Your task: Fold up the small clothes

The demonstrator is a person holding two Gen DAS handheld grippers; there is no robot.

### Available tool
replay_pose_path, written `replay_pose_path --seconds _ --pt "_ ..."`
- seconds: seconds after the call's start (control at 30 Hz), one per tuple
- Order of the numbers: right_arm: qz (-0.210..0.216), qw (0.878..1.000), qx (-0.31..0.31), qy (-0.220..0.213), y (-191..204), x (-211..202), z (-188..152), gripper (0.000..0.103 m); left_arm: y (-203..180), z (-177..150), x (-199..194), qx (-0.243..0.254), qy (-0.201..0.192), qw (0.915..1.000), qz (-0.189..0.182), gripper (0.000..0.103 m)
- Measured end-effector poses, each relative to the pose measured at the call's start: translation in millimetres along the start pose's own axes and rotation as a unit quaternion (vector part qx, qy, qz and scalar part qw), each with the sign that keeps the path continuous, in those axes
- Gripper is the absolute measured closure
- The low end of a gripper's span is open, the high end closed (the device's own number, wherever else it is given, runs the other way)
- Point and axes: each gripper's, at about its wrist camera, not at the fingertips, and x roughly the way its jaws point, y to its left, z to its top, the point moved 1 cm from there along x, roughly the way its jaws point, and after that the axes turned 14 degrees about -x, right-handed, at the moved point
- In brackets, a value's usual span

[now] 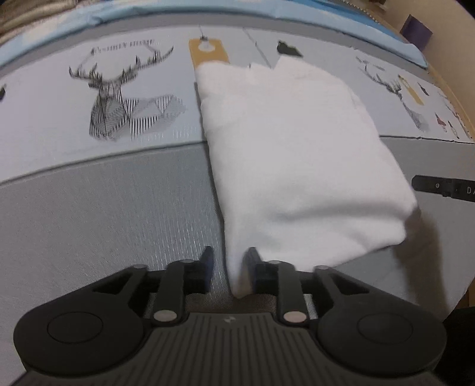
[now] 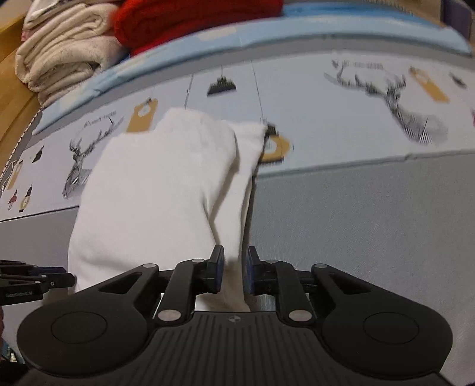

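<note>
white garment [image 1: 297, 154] lies folded into a compact packet on the grey mat [image 1: 104, 207], its near corners pinched by the left gripper [image 1: 228, 267] and right gripper [image 2: 234, 267]; folding looks nearly done, perhaps one last fold or setting aside.

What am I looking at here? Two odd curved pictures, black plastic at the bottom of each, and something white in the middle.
Each picture comes from a wide-angle camera on a hand-held tool that a person carries, one per hand. The black parts are the tools. The left gripper and the right gripper each have two fingers, and both pinch a corner of the same white garment, partly folded. It lies on a gray mat with deer drawings. Behind, the right camera shows stacked towels and a red cloth.
</note>
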Motion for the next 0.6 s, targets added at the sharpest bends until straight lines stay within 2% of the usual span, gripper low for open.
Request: replay_pose_path --seconds 0.07,0.1,0.17,0.2,0.3,0.37,0.4,0.43,0.5,0.6 --pt "-0.021 0.999 -0.018 -0.024 4 -13 3 0.086 -4 0 -10 0.006 -0.014 0.9999 0.004 0.049" --pt "-0.037 0.998 -0.031 -0.040 7 -21 4 0.086 -5 -1 -16 0.008 -0.023 0.9997 0.006 0.045" --pt "-0.067 0.994 -0.052 -0.075 15 -40 5 0.086 -9 -4 -30 0.008 -0.047 0.9987 0.017 0.023" --pt "-0.078 0.991 -0.057 -0.093 17 -51 5 0.086 -11 -7 -40 0.008 -0.062 0.9977 0.025 0.019" --pt "-0.096 0.982 -0.072 -0.144 25 -89 2 0.086 -15 -15 -71 0.017 -0.108 0.9933 0.040 0.018" --pt "-0.101 0.976 -0.067 -0.182 31 -119 -4 0.081 -15 -23 -97 0.012 -0.148 0.9879 0.045 0.013" --pt "-0.100 0.973 -0.062 -0.196 34 -132 -9 0.071 -16 -30 -112 0.008 -0.169 0.9847 0.042 0.010" --pt "-0.099 0.971 -0.059 -0.211 37 -145 -15 0.060 -18 -37 -124 0.006 -0.187 0.9817 0.037 0.001" --pt "-0.097 0.965 -0.059 -0.236 44 -169 -30 0.050 -20 -57 -152 0.003 -0.228 0.9732 0.027 0.000" --pt "-0.093 0.961 -0.066 -0.253 56 -193 -56 0.040 -27 -90 -180 0.003 -0.257 0.9662 0.013 0.000"
